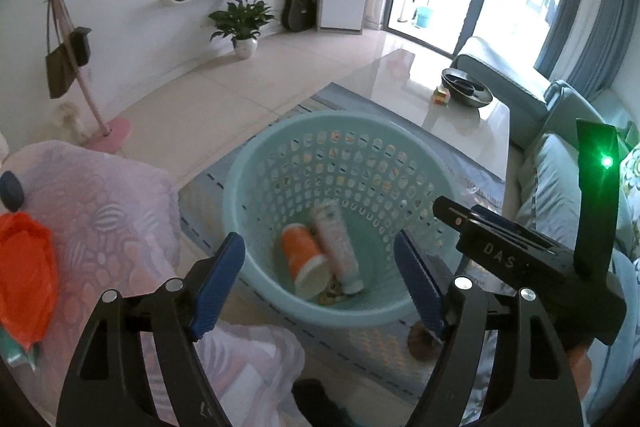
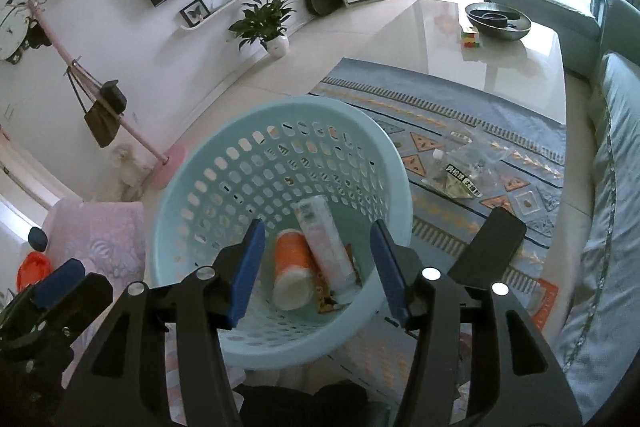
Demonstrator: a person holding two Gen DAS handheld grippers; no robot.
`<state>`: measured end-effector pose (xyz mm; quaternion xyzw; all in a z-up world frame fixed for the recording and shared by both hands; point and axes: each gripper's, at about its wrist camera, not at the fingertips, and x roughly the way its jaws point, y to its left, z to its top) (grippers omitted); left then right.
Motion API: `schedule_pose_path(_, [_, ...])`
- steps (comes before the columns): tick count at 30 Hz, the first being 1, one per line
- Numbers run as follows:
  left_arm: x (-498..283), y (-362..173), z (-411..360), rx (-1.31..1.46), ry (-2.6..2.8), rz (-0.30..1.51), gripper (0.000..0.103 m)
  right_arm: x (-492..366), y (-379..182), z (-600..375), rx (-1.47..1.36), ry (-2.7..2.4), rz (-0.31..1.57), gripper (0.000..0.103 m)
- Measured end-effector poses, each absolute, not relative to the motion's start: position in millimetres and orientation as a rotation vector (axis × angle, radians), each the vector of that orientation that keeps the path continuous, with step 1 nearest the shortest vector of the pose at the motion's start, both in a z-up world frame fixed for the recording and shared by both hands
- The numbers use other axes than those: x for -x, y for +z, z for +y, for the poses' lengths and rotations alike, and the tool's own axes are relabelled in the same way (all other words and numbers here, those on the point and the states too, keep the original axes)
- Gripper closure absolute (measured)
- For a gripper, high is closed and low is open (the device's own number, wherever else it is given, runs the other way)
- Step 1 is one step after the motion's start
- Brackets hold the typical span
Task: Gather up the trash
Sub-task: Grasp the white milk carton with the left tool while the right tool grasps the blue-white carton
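A light teal perforated basket stands on the rug; it also shows in the right wrist view. Inside lie an orange bottle with a white cap, a pale pink tube and a small wrapper. My left gripper is open and empty above the basket. My right gripper is open and empty above the basket. A clear plastic bag with a label lies on the rug right of the basket. An orange plastic bag lies on the pink seat at left.
A patterned blue rug covers the floor beside a glossy low table holding a dark bowl and a cube. A teal sofa runs along the right. A pink padded seat is at left. A coat stand and plant stand by the wall.
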<state>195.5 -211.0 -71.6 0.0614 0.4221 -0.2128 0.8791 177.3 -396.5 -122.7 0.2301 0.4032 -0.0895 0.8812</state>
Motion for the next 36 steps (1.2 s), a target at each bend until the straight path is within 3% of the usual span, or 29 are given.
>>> schedule_pose_path(16, [-118, -16, -143, -0.04, -0.377, 0.711, 0.028, -140, -64, -310, -0.351, -0.026, 0.745, 0.047])
schedule_pose_path(27, [-55, 16, -19, 0.124, -0.156, 0.613, 0.028, -105, -27, -187, -0.149, 0.246, 0.663, 0.039])
schedule_pose_path(36, [-52, -3, 102, 0.271, 0.079, 0.66, 0.029, -113, -21, -101, 0.007, 0.41, 0.667, 0.038])
